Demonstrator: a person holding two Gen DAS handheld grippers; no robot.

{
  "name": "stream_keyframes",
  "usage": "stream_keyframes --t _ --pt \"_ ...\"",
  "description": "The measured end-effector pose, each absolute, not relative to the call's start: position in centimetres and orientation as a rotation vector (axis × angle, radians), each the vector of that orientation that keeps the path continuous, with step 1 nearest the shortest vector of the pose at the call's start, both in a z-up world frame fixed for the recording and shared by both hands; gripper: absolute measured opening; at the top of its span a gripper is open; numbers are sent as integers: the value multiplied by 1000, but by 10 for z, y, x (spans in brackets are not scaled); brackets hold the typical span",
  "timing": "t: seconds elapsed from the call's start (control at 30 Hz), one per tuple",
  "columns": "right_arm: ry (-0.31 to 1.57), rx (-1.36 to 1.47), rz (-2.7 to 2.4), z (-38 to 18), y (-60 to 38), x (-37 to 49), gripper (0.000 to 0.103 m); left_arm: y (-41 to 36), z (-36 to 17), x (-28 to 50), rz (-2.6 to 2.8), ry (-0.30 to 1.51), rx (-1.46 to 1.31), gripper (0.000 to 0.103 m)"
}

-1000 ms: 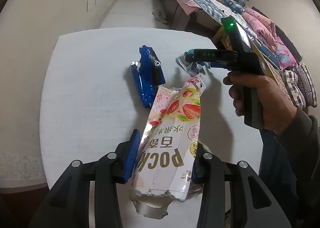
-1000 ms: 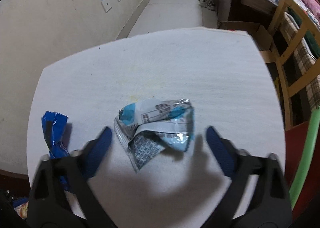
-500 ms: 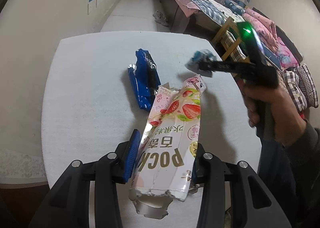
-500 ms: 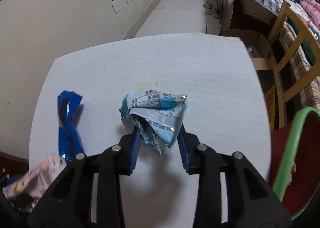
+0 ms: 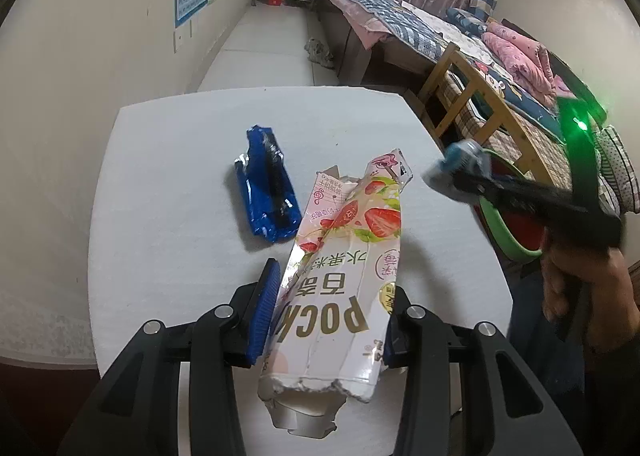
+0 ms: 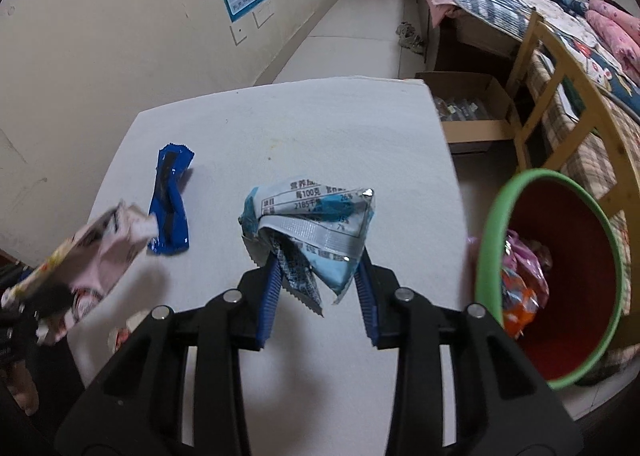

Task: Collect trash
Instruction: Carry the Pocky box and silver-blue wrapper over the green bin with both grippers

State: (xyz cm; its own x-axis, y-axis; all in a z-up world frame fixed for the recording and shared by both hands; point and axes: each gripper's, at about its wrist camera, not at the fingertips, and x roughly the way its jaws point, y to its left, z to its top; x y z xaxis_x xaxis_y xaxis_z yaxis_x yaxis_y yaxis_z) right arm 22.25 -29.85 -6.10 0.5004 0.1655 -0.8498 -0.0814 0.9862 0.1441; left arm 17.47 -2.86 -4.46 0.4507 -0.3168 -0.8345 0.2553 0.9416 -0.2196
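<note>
My left gripper (image 5: 326, 310) is shut on a torn pink strawberry snack box (image 5: 344, 276), lifted off the white table (image 5: 168, 240); that box shows blurred at the left of the right wrist view (image 6: 88, 256). My right gripper (image 6: 318, 288) is shut on a crumpled silver and light-blue wrapper (image 6: 316, 224), held above the table near its right edge; from the left wrist it appears as a blurred wrapper (image 5: 460, 164) on the right gripper (image 5: 466, 172). A dark blue wrapper (image 5: 268, 192) (image 6: 170, 200) lies on the table.
A red bin with a green rim (image 6: 560, 276) (image 5: 508, 224) stands beside the table's right edge and holds several wrappers. A cardboard box (image 6: 468, 108), a wooden chair (image 6: 560, 96) and a bed (image 5: 400, 24) are beyond. A wall (image 6: 100, 36) borders the table's left.
The right gripper closed on the silver-blue wrapper, lifted it and carried it right toward the red bin. The left gripper rose a little with the strawberry box.
</note>
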Motion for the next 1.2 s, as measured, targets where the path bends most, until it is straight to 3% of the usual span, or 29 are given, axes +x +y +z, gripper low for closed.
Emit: stream_keyframes --t 1.2 --pt "985 216 -99 -36 -494 164 34 -239 -8 204 -593 1014 40 39"
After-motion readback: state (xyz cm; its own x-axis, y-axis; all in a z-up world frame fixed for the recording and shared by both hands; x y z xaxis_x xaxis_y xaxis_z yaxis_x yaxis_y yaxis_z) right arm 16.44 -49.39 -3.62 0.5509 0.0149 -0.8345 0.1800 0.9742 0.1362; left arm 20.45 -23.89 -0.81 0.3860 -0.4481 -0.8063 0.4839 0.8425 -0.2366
